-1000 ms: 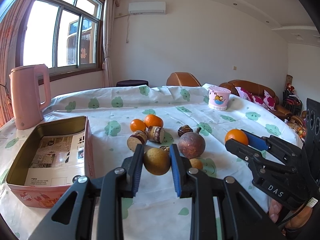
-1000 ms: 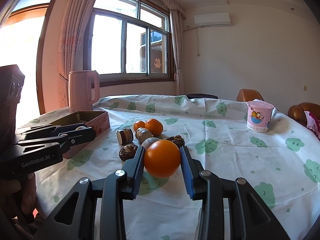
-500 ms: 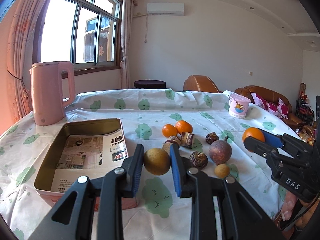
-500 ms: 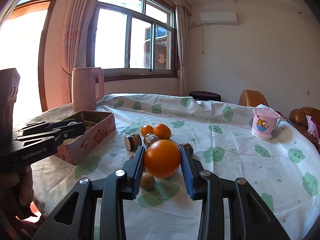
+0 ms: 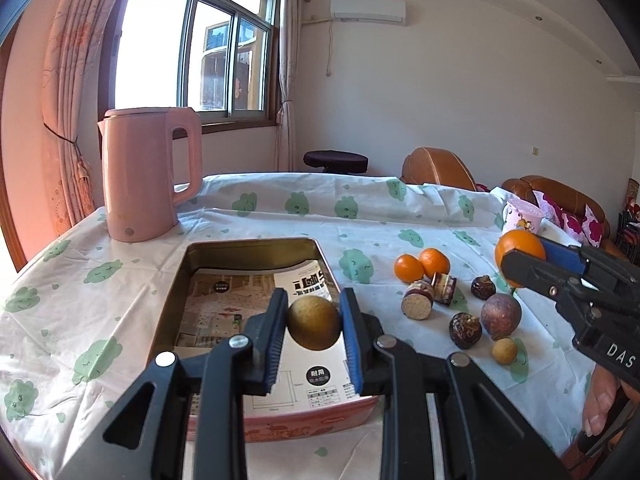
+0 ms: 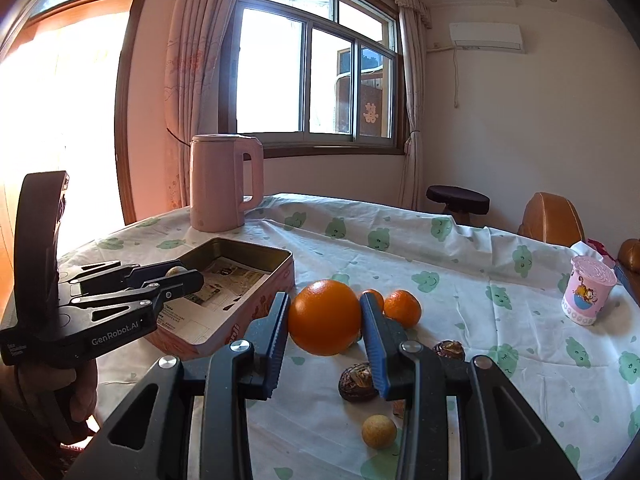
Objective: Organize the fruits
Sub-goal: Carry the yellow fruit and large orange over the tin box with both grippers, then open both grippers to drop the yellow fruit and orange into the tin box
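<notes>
- Table (image 5: 280,216): covered by a white cloth printed with green smiling blobs; it lies under and ahead of both tongs.
- Kettle (image 5: 148,172): pink, smooth, tall with a loop handle, standing upright far ahead and to the left of the left tongs (image 5: 314,322).
- Tin (image 5: 248,246): rectangular, shallow, gold metal inside, pink printed outside, directly below and ahead of the left tongs. It holds only printed paper sheets (image 5: 236,300), lying flat on its floor.
- Cup (image 6: 588,296): pink, lidded, with a cartoon print, upright well to the right of the right tongs (image 6: 325,322).
- Large orange (image 6: 325,322): round, dimpled skin, clamped between the blue pads of the right tongs, jaws parted only to its width, held above the cloth beside the tin.
- Brown fruit (image 5: 314,322): round, matt, tan, pinched between the left tongs' pads, jaws narrow, held over the tin's near end.
- Loose fruit on the cloth, right of the left tongs: two small oranges (image 5: 420,264), a purple round fruit (image 5: 501,316), dark wrinkled pieces (image 5: 465,330), a small tan ball (image 5: 504,351).
</notes>
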`<state>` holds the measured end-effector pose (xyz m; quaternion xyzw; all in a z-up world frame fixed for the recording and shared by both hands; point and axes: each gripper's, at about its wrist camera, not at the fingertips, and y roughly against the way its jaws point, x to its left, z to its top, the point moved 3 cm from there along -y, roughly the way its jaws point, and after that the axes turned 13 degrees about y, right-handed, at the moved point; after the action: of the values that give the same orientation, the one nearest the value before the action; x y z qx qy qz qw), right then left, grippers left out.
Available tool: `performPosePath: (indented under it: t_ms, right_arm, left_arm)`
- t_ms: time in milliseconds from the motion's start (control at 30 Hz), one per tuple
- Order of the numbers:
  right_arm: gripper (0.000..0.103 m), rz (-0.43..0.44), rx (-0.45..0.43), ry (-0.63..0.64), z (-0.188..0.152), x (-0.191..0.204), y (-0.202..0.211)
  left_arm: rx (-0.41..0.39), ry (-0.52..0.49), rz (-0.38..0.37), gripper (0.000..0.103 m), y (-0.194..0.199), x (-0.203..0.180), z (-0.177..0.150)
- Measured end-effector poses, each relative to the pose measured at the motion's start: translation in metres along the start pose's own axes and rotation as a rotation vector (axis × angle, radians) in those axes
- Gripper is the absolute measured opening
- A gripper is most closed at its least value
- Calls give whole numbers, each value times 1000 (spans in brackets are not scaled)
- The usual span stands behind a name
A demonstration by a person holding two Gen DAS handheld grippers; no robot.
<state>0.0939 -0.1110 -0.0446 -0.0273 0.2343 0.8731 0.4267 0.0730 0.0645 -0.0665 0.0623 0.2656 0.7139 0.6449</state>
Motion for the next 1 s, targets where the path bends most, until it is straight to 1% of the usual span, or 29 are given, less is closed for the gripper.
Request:
performPosePath:
  t_ms: [300,567,867,1000]
  right_arm:
    - [38,56,12,37,31,14,-30]
    - [38,78,33,81,50,32,-58]
    - [38,107,88,105,48,52,-93]
    - [38,114,112,103,45,55,-106]
  left_arm:
    - [36,12,43,28,-15,20,6]
    - [74,19,61,28,-28,34,9]
    - [108,37,78,28,-38,48,9]
    - [122,50,65,28,-41,50,10]
